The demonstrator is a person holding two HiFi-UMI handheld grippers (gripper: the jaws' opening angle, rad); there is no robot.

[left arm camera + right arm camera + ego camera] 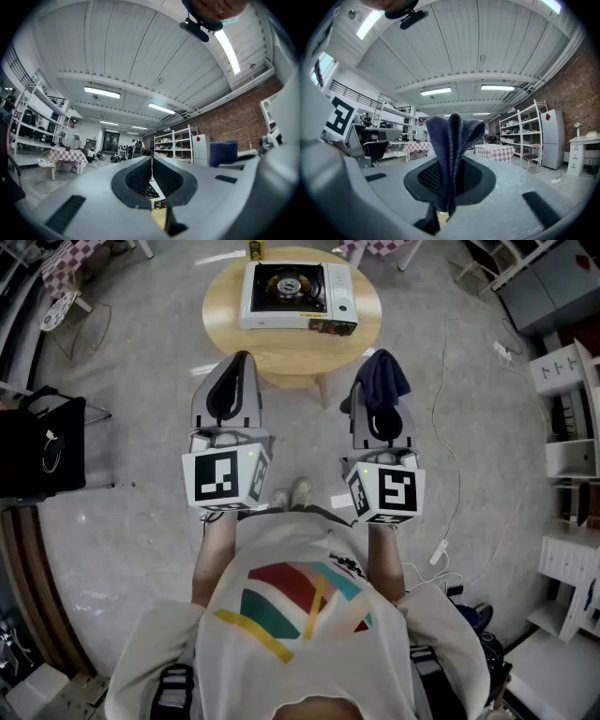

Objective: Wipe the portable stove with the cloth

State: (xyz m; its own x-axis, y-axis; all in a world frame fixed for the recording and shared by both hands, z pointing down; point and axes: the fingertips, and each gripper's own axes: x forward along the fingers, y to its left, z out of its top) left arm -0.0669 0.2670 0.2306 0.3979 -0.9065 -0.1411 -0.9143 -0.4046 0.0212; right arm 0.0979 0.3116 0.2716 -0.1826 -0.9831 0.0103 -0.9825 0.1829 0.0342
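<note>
Portable stove (295, 296): wiping not yet begun, in my judgement. Findings, nearest first.

Left gripper (239, 367): jaws pressed together with nothing between them. It is held short of the stove, towards its near left corner.

Right gripper (379, 395): jaws clamped on a dark blue cloth (382, 379), which stands bunched above the jaw tips. It is likewise short of the stove, off its near right corner.

Round wooden table (225, 324): carries the stove, burner grate upward.

Small yellow item (255, 249): stands just beyond the stove; unidentified.

Outstanding: bring the cloth onto the stove and wipe its whole surface. No contact is visible.
</note>
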